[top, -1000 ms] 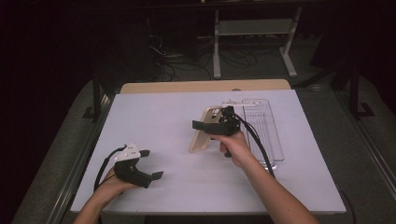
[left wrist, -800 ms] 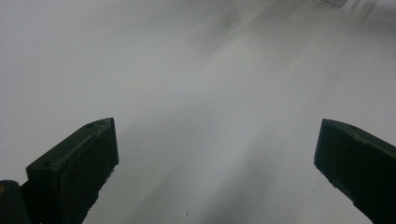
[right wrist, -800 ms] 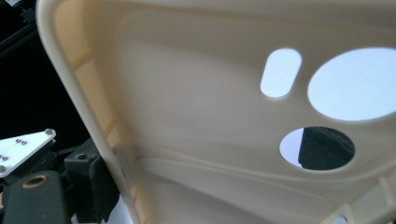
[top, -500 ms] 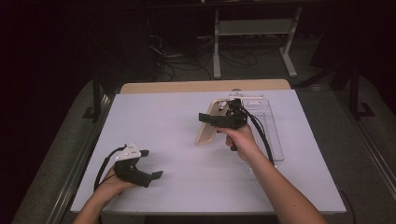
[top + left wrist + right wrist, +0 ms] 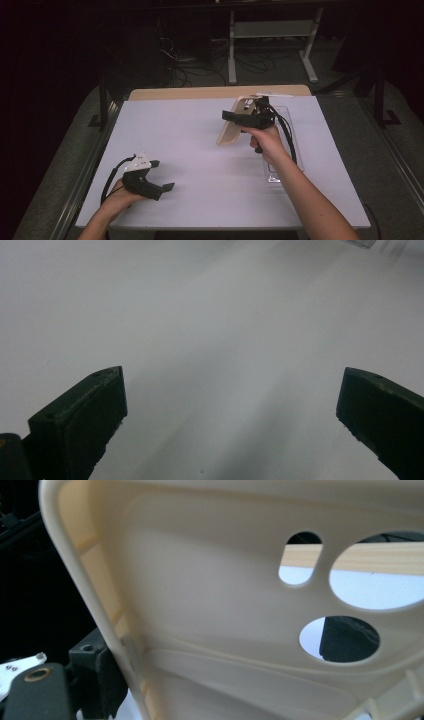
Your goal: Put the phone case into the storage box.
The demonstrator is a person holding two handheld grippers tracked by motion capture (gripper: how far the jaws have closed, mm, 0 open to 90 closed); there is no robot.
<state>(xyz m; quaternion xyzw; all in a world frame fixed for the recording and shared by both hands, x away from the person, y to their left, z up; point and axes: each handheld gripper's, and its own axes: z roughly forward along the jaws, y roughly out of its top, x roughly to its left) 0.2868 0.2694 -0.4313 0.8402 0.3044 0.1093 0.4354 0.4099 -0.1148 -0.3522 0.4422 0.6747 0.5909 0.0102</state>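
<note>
Your right gripper (image 5: 239, 119) jaws clamp the cream phone case (image 5: 231, 129) edge; left gripper (image 5: 159, 176) jaws gape wide over bare counter (image 5: 190, 145).

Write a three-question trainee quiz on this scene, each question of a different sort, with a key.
1. True or false: the left gripper holds the phone case.
2. Which gripper is shut on the phone case? A) left B) right C) both
3. Fill in: beside the right hand, a clear plastic ____ lies on the white table.

Key:
1. False; its jaws stand wide apart over bare table.
2. B; the cream case is lifted at a tilt.
3. Tray.
</note>
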